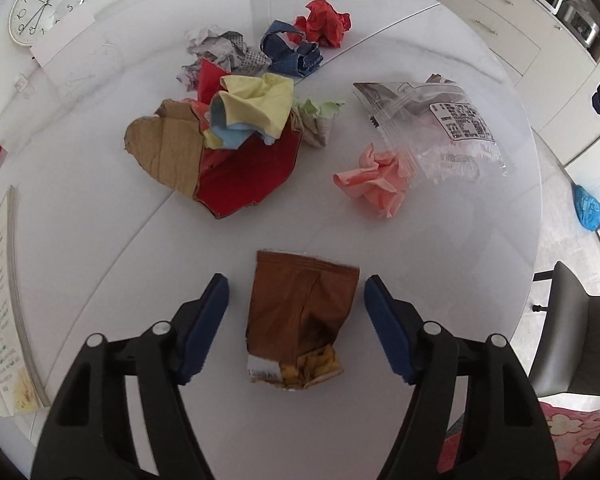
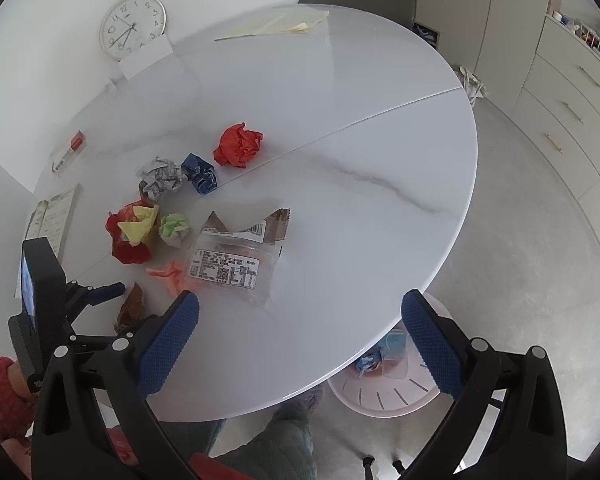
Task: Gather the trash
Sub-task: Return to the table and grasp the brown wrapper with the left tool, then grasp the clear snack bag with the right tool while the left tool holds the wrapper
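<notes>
Brown snack wrapper (image 1: 302, 316) between open left claw (image 1: 296, 296) pads, print unreadable

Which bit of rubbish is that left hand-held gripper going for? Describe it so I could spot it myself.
Start at the round white table and find its near edge, away from the heap of crumpled paper. The brown snack packet lies there alone, flat, between the open pads of the left hand-held gripper. It is the only brown wrapper, with its top torn open.

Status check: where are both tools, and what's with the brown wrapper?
Left tool open, straddling brown wrapper, pads not touching. Right tool open, empty, over table edge. Nothing in the way; pink paper ball well clear.
</notes>
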### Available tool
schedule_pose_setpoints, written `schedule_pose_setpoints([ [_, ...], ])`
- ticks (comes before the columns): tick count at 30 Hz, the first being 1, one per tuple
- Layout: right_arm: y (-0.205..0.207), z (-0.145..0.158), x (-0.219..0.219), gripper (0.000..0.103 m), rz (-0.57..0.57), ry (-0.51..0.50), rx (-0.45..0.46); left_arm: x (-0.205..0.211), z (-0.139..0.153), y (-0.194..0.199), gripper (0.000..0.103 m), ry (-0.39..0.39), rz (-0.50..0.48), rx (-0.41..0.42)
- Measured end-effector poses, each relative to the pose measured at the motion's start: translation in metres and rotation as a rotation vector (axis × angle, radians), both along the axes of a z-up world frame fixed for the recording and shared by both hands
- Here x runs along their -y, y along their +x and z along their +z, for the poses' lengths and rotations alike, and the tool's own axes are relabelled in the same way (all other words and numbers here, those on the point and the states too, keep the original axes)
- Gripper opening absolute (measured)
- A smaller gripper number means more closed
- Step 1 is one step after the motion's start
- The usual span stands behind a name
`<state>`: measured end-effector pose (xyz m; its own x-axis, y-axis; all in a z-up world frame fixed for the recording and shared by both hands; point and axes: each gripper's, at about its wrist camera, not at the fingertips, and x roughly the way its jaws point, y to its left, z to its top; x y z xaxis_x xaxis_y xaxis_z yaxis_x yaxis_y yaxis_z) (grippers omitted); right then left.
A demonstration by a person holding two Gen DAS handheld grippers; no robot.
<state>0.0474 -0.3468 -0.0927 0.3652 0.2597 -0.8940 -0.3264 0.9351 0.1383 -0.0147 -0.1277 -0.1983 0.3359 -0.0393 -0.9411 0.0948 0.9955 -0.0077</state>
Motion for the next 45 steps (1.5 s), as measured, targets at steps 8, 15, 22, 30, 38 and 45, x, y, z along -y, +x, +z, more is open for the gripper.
schedule_pose_setpoints([
  [8, 0.002, -0.009, -0.003, 0.101, 0.014, 0.017, -0.032, -0.01, 0.008, 0.003, 0.041, -0.049, 0.013, 0.018],
  [15, 0.003, -0.018, -0.015, 0.101, 0.041, 0.027, -0.061, -0.021, 0.018, 0.004, 0.018, -0.099, 0.02, 0.029],
  [22, 0.01, -0.024, -0.031, 0.101, 0.086, 0.006, -0.074, -0.024, 0.02, 0.0, 0.018, -0.112, 0.013, 0.032],
  [30, 0.017, -0.025, -0.053, 0.101, 0.257, -0.034, -0.047, -0.037, 0.03, -0.002, 0.014, -0.143, 0.022, 0.047],
  [38, 0.015, -0.047, -0.099, 0.1, 0.692, -0.258, 0.017, -0.04, 0.039, -0.005, 0.014, -0.16, 0.019, 0.059],
  [45, 0.005, -0.076, -0.133, 0.097, 0.99, -0.47, 0.089, -0.048, 0.045, -0.007, 0.014, -0.183, 0.05, 0.069],
])
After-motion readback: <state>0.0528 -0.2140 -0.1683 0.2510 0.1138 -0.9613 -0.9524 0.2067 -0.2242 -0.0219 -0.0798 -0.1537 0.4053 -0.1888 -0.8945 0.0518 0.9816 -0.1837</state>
